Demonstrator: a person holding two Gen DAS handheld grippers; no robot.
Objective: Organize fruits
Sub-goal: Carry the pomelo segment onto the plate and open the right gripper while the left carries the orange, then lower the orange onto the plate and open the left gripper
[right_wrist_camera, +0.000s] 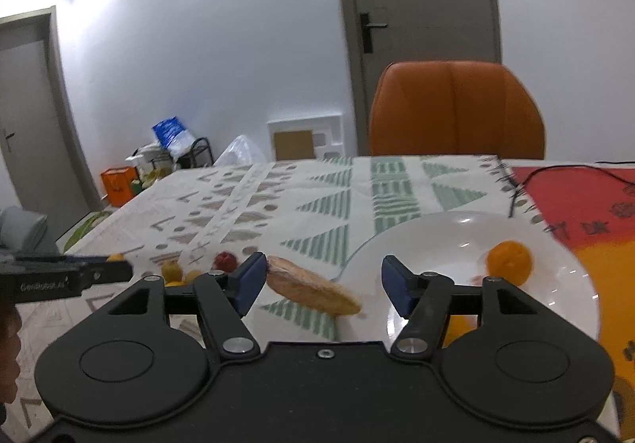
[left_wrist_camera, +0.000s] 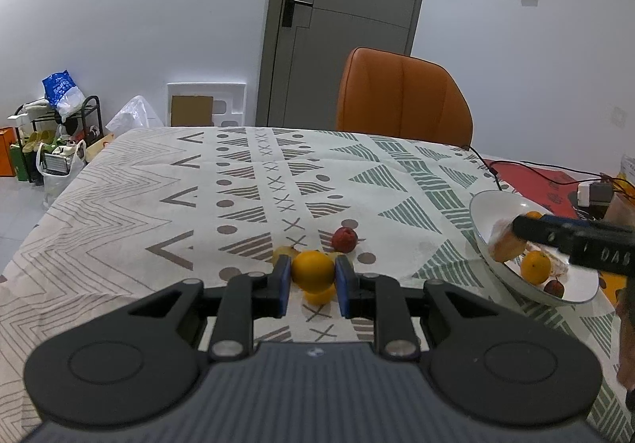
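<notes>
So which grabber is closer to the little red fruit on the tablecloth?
Left. The left gripper is shut on an orange just in front of the red fruit. The right gripper is open off to the side, over the white bowl's rim.

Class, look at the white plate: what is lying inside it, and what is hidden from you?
Inside the white plate lie an orange and a small red fruit. The right gripper covers part of it, so more may be hidden.
</notes>
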